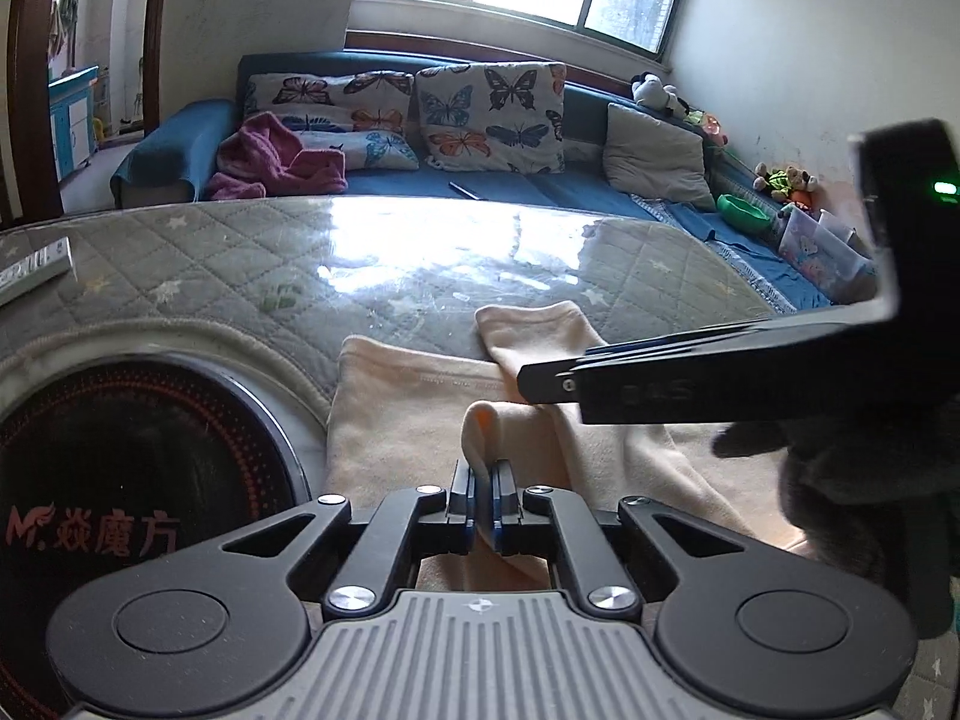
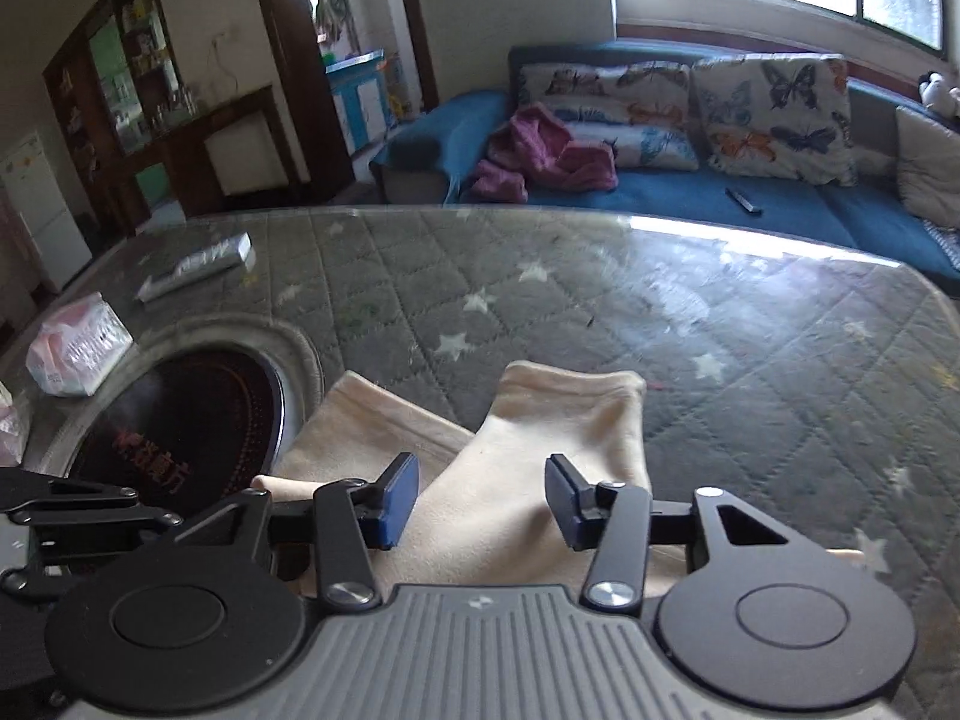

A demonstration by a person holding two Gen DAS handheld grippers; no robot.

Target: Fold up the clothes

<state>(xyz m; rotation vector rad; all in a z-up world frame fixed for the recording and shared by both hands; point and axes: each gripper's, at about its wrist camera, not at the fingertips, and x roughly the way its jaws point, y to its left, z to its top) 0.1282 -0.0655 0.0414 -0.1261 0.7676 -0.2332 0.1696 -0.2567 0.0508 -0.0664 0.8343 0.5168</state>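
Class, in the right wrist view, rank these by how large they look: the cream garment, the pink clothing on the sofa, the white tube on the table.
1. cream garment, though it lies nearest the camera, which inflates it.
2. pink clothing, on the far sofa.
3. white tube, smallest.

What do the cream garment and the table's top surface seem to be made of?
Cream garment: soft matte knit, probably cotton; it drapes and creases limply. Table top: likely a glossy clear sheet, glass or plastic, over quilted fabric; it mirrors the window.
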